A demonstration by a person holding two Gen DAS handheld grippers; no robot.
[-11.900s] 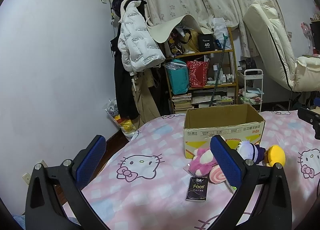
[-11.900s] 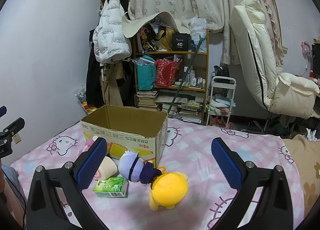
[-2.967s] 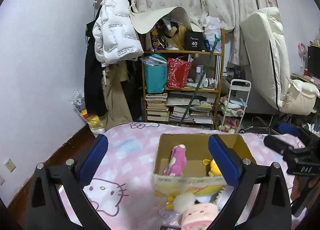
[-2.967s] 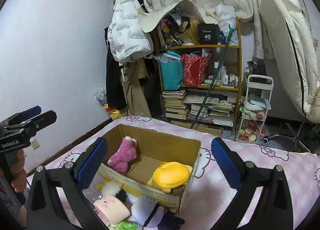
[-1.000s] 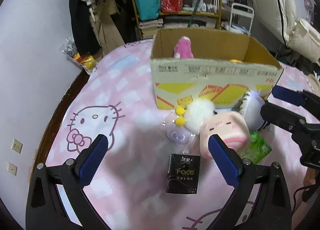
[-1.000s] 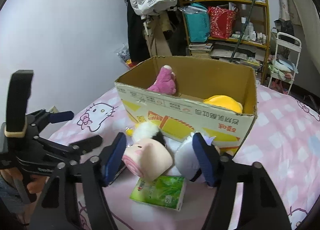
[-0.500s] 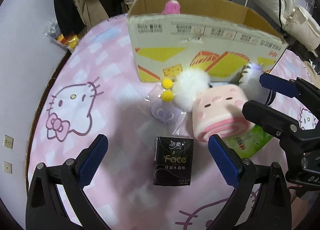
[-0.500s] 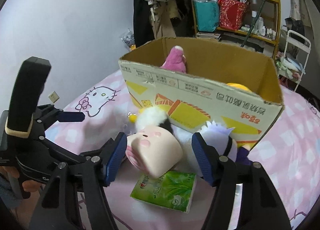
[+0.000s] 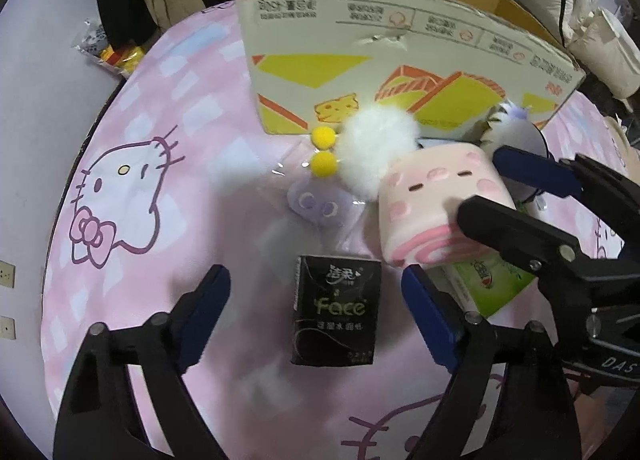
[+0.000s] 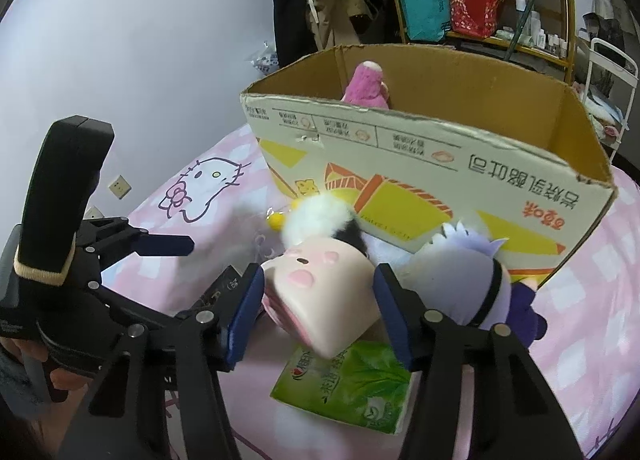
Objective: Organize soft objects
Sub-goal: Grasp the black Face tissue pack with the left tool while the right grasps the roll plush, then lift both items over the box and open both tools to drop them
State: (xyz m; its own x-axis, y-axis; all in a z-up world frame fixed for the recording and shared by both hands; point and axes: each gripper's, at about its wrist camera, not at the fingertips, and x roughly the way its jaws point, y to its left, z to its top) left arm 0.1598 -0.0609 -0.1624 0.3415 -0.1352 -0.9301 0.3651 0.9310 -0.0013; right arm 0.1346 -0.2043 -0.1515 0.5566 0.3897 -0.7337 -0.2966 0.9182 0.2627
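Observation:
A pink roll-cake plush (image 10: 320, 296) lies on the pink bedsheet in front of the cardboard box (image 10: 440, 164). My right gripper (image 10: 320, 312) is open, its blue pads on either side of the plush; it also shows in the left wrist view (image 9: 516, 196). My left gripper (image 9: 316, 312) is open and empty, around a black "Face" tissue pack (image 9: 336, 316). A white fluffy toy (image 9: 376, 152) with yellow pompoms and a purple-haired doll (image 10: 468, 276) lie by the box. A pink plush (image 10: 366, 86) is inside the box.
A green tissue pack (image 10: 352, 384) lies under the roll-cake plush. A small purple pouch in clear wrap (image 9: 320, 204) lies on the sheet. The bed edge and wall are at the left. Shelves (image 10: 480, 0) and a hanging coat stand behind the box.
Both grippers have moved down and closer to the items in front of the box. The right gripper's pads now flank the roll-cake plush; the left's flank the black pack.

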